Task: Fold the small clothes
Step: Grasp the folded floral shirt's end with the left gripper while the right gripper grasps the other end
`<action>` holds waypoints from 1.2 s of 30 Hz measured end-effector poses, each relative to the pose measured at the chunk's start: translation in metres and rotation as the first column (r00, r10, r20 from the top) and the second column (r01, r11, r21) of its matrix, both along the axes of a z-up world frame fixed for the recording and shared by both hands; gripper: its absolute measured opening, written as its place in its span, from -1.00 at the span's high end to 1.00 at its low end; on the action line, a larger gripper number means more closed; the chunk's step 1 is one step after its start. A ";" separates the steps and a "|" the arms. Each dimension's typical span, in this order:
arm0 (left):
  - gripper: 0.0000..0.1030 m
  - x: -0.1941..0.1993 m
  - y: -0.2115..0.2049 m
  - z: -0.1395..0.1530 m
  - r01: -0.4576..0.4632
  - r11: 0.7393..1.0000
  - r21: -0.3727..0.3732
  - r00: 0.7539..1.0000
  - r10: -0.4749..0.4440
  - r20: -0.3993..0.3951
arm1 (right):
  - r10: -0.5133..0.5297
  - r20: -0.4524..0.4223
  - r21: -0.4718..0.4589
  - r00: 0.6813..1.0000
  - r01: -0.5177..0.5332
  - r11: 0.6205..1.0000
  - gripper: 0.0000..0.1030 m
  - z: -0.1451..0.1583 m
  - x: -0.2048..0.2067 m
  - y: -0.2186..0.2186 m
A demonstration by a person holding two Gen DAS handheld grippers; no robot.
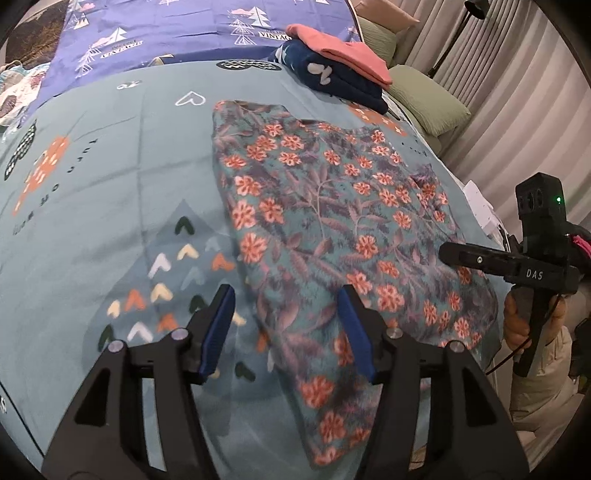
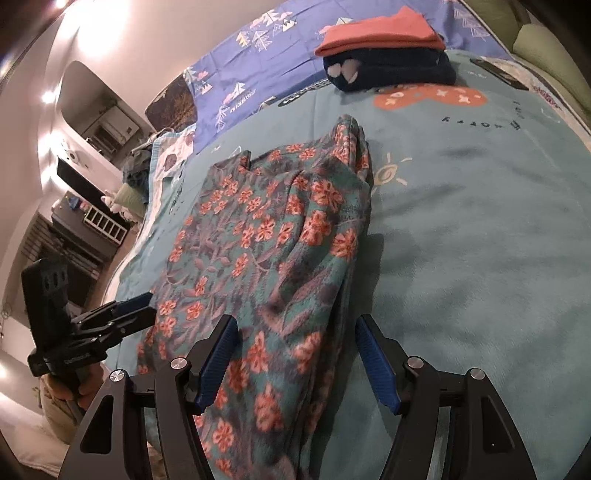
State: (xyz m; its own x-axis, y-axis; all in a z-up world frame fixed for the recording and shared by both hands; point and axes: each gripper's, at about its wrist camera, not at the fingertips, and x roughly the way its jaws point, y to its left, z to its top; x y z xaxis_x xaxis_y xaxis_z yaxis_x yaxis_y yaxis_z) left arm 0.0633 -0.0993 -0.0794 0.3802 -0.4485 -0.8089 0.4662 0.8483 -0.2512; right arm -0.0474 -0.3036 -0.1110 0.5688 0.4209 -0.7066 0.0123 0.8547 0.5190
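Observation:
A teal fleece garment with orange flowers [image 1: 332, 206] lies partly folded and flat on the teal bedspread [image 1: 92, 221]. My left gripper [image 1: 285, 295] is open just above the garment's near left edge: one blue pad over the bedspread, the other over the cloth, neither pressing. In the right wrist view the garment [image 2: 266, 229] shows a bunched fold along its right side. My right gripper [image 2: 295, 325] is open above that near right edge, nothing pinched. Each gripper shows in the other's view: the right one [image 1: 448, 253], the left one [image 2: 142, 301].
A folded pink garment [image 1: 343, 51] rests on a folded navy one [image 1: 332, 81] at the far side of the bed. Green pillows [image 1: 424, 99] and a curtain [image 1: 517, 92] lie to the right. A purple sheet [image 1: 166, 29] covers the far end. Shelves [image 2: 74, 229] stand beyond the bed's left edge.

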 end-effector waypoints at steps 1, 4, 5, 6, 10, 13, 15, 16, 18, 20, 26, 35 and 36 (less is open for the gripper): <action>-0.19 0.004 -0.001 -0.002 0.001 1.000 -0.004 1.000 -0.001 -0.006 | 0.002 0.001 0.002 1.000 -0.002 1.000 -0.32 0.000 0.002 -0.001; -0.20 0.013 -0.003 -0.008 0.002 1.000 -0.018 1.000 -0.002 -0.026 | 0.006 0.003 -0.003 1.000 -0.006 1.000 -0.32 -0.001 0.008 -0.001; -0.20 0.016 -0.004 -0.010 0.002 1.000 -0.022 0.999 -0.003 -0.034 | 0.008 0.003 -0.006 1.000 -0.008 1.000 -0.33 -0.001 0.012 -0.001; -0.21 0.019 -0.005 -0.012 0.004 1.000 -0.026 0.999 -0.005 -0.040 | 0.009 0.003 -0.008 1.000 -0.009 1.000 -0.34 -0.001 0.014 -0.001; -0.28 0.029 -0.009 -0.019 0.019 0.999 -0.038 0.999 -0.020 -0.042 | 0.020 0.011 -0.028 1.000 -0.020 0.999 -0.40 -0.002 0.024 0.002; -0.32 0.036 -0.012 -0.021 0.032 0.999 -0.041 0.999 -0.033 -0.037 | 0.035 0.020 -0.047 0.999 -0.034 0.998 -0.44 -0.003 0.031 0.005; -0.33 0.042 -0.014 -0.022 0.037 0.998 -0.048 0.999 -0.039 -0.038 | 0.046 0.022 -0.052 0.999 -0.045 0.998 -0.45 -0.004 0.036 0.005; -0.33 0.044 -0.015 -0.022 0.040 0.998 -0.052 0.998 -0.041 -0.037 | 0.051 0.023 -0.052 0.998 -0.050 0.997 -0.46 -0.005 0.038 0.004; -0.34 0.050 -0.016 -0.023 0.044 0.997 -0.060 0.998 -0.046 -0.034 | 0.058 0.025 -0.046 0.998 -0.057 0.997 -0.46 -0.005 0.044 0.004; -0.34 0.055 -0.017 -0.024 0.049 0.996 -0.069 0.998 -0.051 -0.033 | 0.065 0.027 -0.044 0.997 -0.064 0.997 -0.46 -0.006 0.049 0.003; -0.34 0.068 -0.022 -0.026 0.077 0.993 -0.084 0.997 -0.079 -0.022 | 0.086 0.041 -0.057 0.995 -0.084 0.995 -0.47 -0.007 0.064 0.003; -0.35 0.084 -0.028 -0.030 0.137 0.981 -0.140 0.991 -0.137 0.009 | 0.113 0.073 -0.078 0.991 -0.108 0.991 -0.48 -0.010 0.082 0.006; -0.35 0.085 -0.027 -0.031 0.138 0.979 -0.148 0.990 -0.138 0.010 | 0.116 0.079 -0.085 0.990 -0.109 0.990 -0.48 -0.010 0.084 0.007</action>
State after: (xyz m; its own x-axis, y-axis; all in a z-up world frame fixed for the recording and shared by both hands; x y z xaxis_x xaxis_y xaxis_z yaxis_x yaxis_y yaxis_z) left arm 0.1480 -0.1268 -0.1100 0.3060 -0.6112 -0.7299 0.5764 0.7292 -0.3690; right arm 0.0369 -0.2967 -0.1212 0.5793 0.4295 -0.6928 -0.1269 0.8871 0.4438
